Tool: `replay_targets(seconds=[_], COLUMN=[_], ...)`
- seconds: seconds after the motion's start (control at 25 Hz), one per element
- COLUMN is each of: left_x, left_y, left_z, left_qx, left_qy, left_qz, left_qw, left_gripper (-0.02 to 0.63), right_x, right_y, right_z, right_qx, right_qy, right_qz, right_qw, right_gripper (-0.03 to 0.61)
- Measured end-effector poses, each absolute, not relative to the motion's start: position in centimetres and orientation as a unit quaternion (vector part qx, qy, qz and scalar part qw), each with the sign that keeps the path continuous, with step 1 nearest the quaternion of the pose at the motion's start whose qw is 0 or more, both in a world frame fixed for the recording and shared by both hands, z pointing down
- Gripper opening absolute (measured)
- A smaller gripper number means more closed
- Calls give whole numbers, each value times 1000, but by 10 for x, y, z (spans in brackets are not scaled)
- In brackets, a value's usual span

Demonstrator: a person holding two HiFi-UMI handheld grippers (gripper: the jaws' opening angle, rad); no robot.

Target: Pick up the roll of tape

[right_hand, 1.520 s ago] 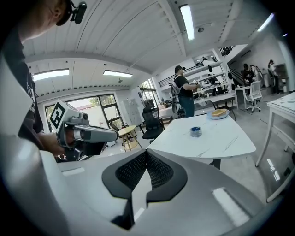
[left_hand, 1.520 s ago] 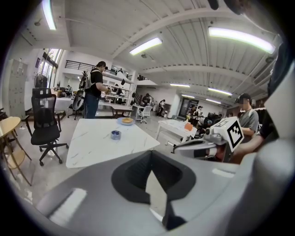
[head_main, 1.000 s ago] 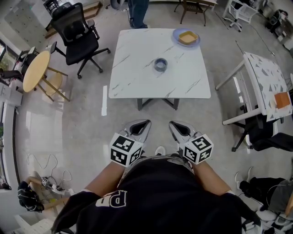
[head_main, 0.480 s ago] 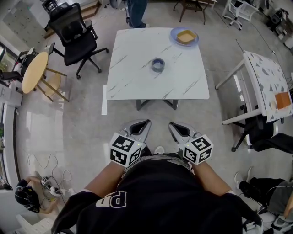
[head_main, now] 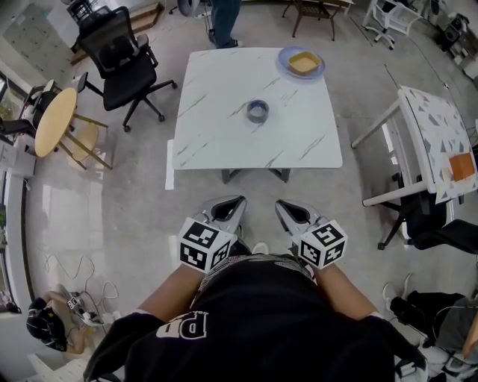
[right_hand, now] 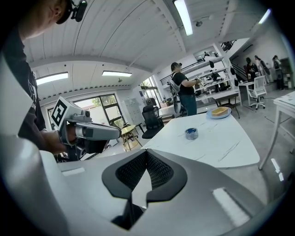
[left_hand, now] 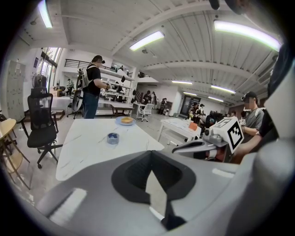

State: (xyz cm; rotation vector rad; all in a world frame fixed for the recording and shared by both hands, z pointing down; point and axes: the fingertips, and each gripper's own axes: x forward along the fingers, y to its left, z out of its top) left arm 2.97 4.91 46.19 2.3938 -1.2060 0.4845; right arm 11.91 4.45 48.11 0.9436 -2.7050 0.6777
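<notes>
Since a second ago the white marbled counter (head_main: 216,119) has slid slightly down and to the left in the head view, and the roll of tape (head_main: 258,111) has gone with it, while both my tools have kept the same place low in that view, close against my black shirt. My left gripper (head_main: 240,200) is clenched: in the left gripper view its jaws meet at the tips with nothing between them, and only pale floor shows through the gap behind the tips. My right gripper (head_main: 281,201) is the same, jaws pressed together at the tips and empty. The two grippers are side by side, near each other but not touching, both pointing toward the counter, which is well apart from them across a stretch of floor. The roll of tape lies flat near the middle of the counter, its hole facing up, nothing touching it. At the far right corner of the counter is a blue plate (head_main: 283,63) with a tan square piece (head_main: 305,62) on it, well apart from the tape. A person (head_main: 224,21) stands at the far edge of the counter. A black office chair (head_main: 116,54) and a round wooden table (head_main: 51,119) are off to the left, and a speckled table (head_main: 433,123) to the right.
</notes>
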Motion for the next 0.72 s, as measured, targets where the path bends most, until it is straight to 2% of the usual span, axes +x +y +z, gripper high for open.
replay_targets(seconds=[0.72], left_x=[8], left_y=[-52], left_z=[459], left_qx=[865], left_qy=[-422], left_qz=[168], left_qw=[212], left_gripper=[55], right_x=[98], right_y=[-51], right_z=[480], right_qx=[332], right_qy=[-908], right_qz=[229], right_qw=[117], right_gripper=[0])
